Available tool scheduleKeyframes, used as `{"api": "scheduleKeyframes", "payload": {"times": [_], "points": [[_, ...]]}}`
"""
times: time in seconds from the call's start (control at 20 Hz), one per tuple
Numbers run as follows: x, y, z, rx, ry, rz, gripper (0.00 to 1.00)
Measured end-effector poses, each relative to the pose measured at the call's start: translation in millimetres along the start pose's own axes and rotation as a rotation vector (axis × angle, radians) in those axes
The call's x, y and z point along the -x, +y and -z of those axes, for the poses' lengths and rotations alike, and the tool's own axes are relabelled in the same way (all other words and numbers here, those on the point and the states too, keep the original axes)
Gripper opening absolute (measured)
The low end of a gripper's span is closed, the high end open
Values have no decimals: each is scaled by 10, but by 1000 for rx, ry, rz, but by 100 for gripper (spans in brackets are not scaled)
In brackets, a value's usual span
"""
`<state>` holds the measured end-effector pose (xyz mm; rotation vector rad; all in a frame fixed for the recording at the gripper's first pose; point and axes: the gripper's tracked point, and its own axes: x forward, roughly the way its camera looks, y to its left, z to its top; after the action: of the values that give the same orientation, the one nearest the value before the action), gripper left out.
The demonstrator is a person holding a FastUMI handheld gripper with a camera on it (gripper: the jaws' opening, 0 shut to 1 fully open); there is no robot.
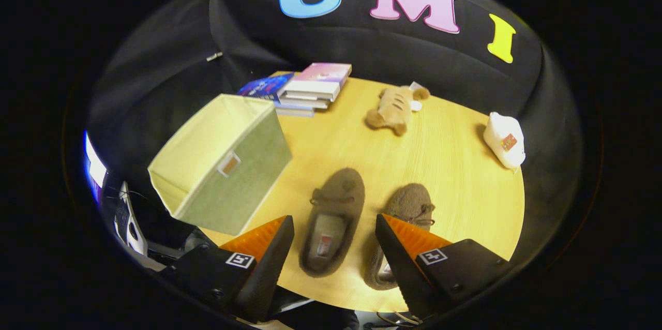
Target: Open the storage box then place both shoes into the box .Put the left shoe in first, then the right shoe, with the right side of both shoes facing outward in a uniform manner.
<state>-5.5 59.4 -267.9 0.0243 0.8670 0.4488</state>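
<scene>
Two brown fuzzy slippers lie side by side on the round wooden table [455, 164], toes pointing away. The left shoe [333, 219] sits between my fingers, well below them. The right shoe [406, 226] lies partly under my right finger [408, 252]. A pale green fabric storage box [222, 159] stands open-topped to the left of the shoes, at the table's left edge, with a small tag on its near side. My gripper [335, 226] hovers above the shoes, open, with nothing between its fingers.
A stack of books [305, 89] lies beyond the box at the table's far side. A tan plush toy [393, 107] rests beyond the shoes. A white pouch [504, 138] sits at the far right rim. Bare tabletop lies between the shoes and the toy.
</scene>
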Motion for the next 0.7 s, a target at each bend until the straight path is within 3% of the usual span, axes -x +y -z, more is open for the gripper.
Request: {"api": "scheduleKeyframes", "payload": {"times": [0.3,0.5,0.6,0.65,0.7], "points": [[-613,-170,334,-61,107,56,93],[-917,-192,464,-91,162,84,80],[-997,-179,499,-106,177,93,66],[-1020,-155,505,-125,180,91,51],[-1034,-153,506,-143,182,94,44]]}}
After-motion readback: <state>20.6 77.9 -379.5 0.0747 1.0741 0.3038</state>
